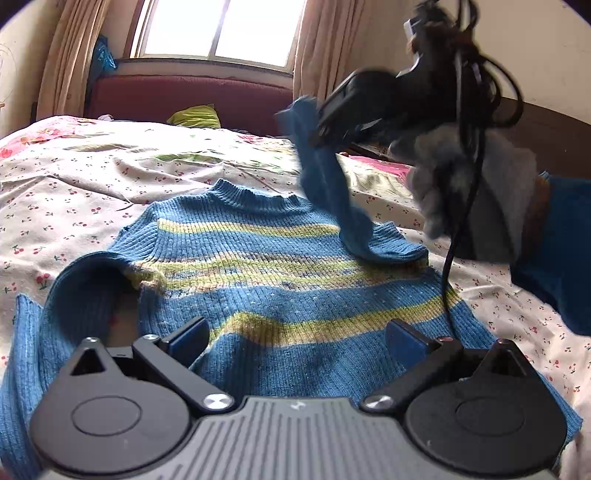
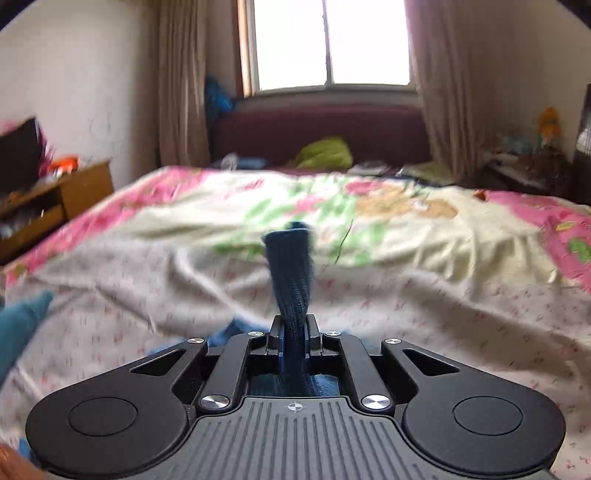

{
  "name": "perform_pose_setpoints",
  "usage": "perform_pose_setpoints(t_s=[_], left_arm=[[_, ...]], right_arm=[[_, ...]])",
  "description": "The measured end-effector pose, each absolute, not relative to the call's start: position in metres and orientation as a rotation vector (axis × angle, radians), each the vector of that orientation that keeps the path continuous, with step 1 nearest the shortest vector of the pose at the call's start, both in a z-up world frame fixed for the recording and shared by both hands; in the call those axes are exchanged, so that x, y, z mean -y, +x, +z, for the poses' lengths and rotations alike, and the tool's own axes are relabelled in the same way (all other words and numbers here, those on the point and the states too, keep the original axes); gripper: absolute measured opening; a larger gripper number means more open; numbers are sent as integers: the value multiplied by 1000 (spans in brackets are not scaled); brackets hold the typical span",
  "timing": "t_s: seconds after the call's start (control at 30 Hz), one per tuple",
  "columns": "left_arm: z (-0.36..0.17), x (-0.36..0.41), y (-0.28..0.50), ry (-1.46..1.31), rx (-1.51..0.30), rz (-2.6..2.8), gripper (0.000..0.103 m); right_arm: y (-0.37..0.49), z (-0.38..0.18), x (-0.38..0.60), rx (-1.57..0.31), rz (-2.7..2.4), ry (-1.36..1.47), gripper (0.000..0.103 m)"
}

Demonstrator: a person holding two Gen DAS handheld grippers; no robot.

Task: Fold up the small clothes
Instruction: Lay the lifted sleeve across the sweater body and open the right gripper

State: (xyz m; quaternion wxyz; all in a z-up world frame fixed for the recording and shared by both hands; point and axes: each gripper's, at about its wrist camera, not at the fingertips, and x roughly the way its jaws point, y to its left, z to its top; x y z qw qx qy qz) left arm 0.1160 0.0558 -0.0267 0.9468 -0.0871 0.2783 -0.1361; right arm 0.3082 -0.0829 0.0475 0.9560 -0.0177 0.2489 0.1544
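Blue striped sweater (image 1: 280, 280) flat on floral bedspread (image 1: 92, 177), collar toward the window (image 1: 221, 29), long axis hem to collar. Its right sleeve (image 1: 328, 184) lifted, pinched tight in right gripper (image 2: 293, 332). Left gripper (image 1: 295, 336) spread wide over hem, empty.

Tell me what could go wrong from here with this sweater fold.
1. The right gripper pinches only the sleeve near its cuff; the knit could slip out.
2. The left gripper hangs open above the sweater, so the body may drag.
3. The dangling cable could snag the knit.
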Motion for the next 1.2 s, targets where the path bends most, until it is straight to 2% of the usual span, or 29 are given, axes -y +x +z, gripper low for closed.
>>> perform_pose_setpoints(t_s=[0.1,0.17,0.23,0.3,0.47,0.6,0.73,0.83,1.0,1.1,1.2], left_arm=[[-27,-54,116,-168,-567,-280,103],[-28,-53,116,-162,-569,-281,103],[-27,-52,114,-160,-567,-285,103],[-26,-51,113,-160,-565,-291,103],[-20,-51,108,-158,-552,-312,103],[-7,-58,90,-182,-608,-305,103],[2,-74,50,-129,-644,-263,103],[8,-86,27,-100,-632,-191,103],[12,-104,17,-153,-606,-148,103],[12,-109,16,-175,-584,-158,103],[10,-109,15,-170,-567,-169,103]], right_arm=[[304,36,54,-524,374,-204,8],[302,5,26,-611,435,-331,12],[298,-29,4,-708,507,-413,12],[282,-47,-12,-709,539,-520,15],[263,-21,-8,-679,593,-509,16],[229,11,-13,-653,754,-543,16],[185,23,-35,-653,945,-617,25],[163,26,-62,-671,1044,-625,26],[162,20,-116,-886,1061,-538,31],[167,2,-135,-973,923,-596,31],[172,-14,-139,-1090,913,-518,28]])
